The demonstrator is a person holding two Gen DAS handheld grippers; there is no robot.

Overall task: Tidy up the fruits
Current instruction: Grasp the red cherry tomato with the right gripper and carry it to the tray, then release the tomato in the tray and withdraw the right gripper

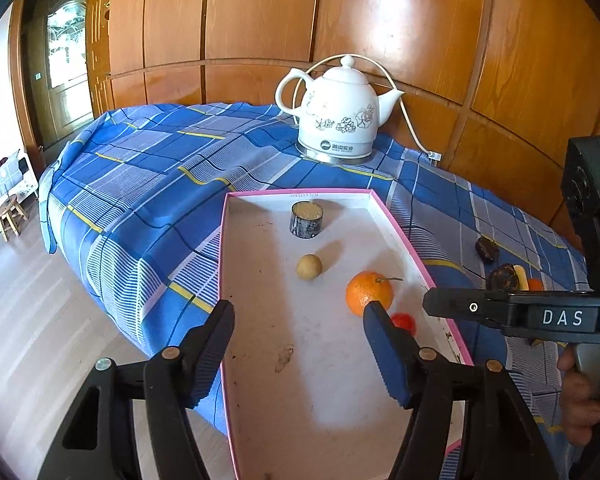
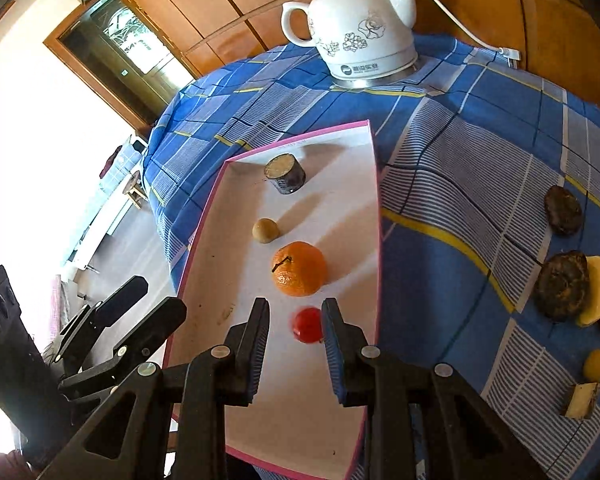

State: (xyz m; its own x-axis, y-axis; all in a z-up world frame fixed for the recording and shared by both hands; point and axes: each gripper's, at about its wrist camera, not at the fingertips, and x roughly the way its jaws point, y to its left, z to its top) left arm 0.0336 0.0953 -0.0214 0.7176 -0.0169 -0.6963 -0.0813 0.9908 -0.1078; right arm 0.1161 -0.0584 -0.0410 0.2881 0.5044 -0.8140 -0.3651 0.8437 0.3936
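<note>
Four fruits sit in the tray [image 2: 204,236].
Right gripper [image 2: 295,322] open around the small red fruit [image 2: 308,324]; light, slippery, probably soft: pinch mid-body gently.

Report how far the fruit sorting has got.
Done: the orange, a small tan fruit and a dark stub lie in the tray. In hand: the right gripper, jaws open, brackets the small red fruit there. Left: two dark fruits and several yellow and orange pieces on the cloth.
</note>
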